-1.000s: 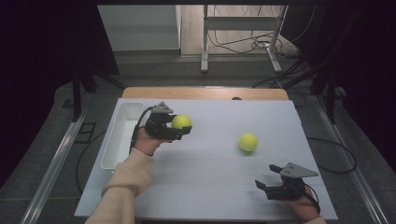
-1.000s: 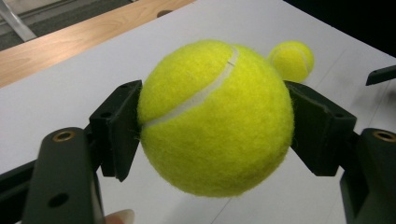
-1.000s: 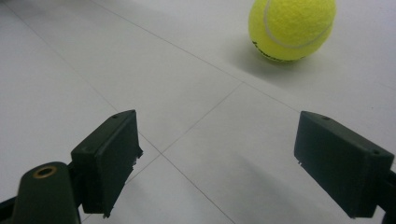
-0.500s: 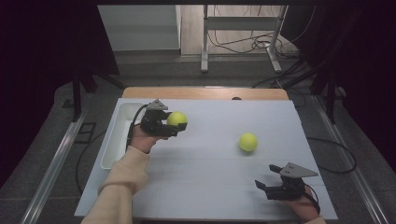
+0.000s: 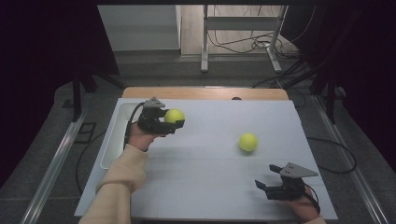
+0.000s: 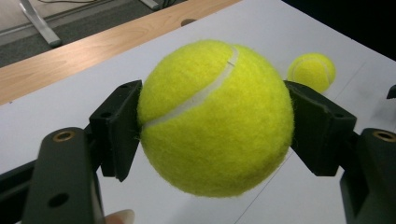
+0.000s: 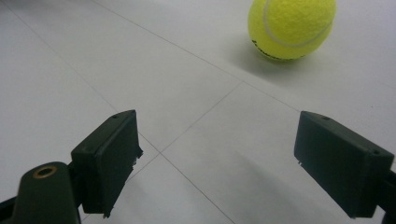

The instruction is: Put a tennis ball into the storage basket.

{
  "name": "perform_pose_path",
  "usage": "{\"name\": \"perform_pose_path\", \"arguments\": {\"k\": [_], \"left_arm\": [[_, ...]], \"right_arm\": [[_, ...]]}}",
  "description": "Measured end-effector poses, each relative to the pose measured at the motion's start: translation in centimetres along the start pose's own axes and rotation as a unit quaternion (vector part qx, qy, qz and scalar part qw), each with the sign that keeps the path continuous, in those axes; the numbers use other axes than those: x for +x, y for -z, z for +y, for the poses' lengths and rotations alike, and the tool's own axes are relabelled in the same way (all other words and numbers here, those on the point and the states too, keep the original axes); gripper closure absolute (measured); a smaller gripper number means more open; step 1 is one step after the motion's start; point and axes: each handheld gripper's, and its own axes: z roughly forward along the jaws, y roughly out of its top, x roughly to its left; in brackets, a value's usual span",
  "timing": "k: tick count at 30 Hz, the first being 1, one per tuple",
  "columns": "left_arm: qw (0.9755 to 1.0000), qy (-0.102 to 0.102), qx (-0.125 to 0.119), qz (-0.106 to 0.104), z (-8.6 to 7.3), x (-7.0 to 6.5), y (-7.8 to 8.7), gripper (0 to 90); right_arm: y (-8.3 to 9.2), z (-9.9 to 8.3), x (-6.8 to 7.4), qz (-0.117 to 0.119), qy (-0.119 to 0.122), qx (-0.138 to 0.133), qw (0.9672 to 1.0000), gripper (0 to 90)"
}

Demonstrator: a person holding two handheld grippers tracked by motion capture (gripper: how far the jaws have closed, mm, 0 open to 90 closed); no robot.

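Tennis ball (image 6: 215,116), seam plain in left gripper view, sits clamped in left gripper (image 5: 169,122); right gripper (image 5: 267,186) gapes.

The bench (image 5: 205,186) has a white top crossed by thin grey seam lines, with a strip of bare wood (image 5: 205,93) along its far edge. One yellow tennis ball (image 5: 248,142) lies directly on the white top, right of the middle. A shallow white tray (image 5: 113,140) sits along the left edge, well apart from that tennis ball.
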Motion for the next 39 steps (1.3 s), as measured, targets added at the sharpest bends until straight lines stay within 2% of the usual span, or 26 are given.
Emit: {"name": "perform_pose_path", "arguments": {"k": [17,29,39], "left_arm": [[0.9998,0.003,-0.002,0.021,0.3,1.0,0.7,26.2],[0.9992,0.017,-0.005,0.036,0.3,2.0,1.3,26.2],[0.9986,0.019,-0.003,0.049,0.4,2.5,1.7,26.2]], "right_arm": [[0.0,0.0,0.0,0.0,-0.001,0.0,1.0,14.7],[0.0,0.0,0.0,0.001,-0.002,-0.003,1.0,14.7],[0.0,0.0,0.0,0.0,-0.002,-0.004,1.0,14.7]]}}
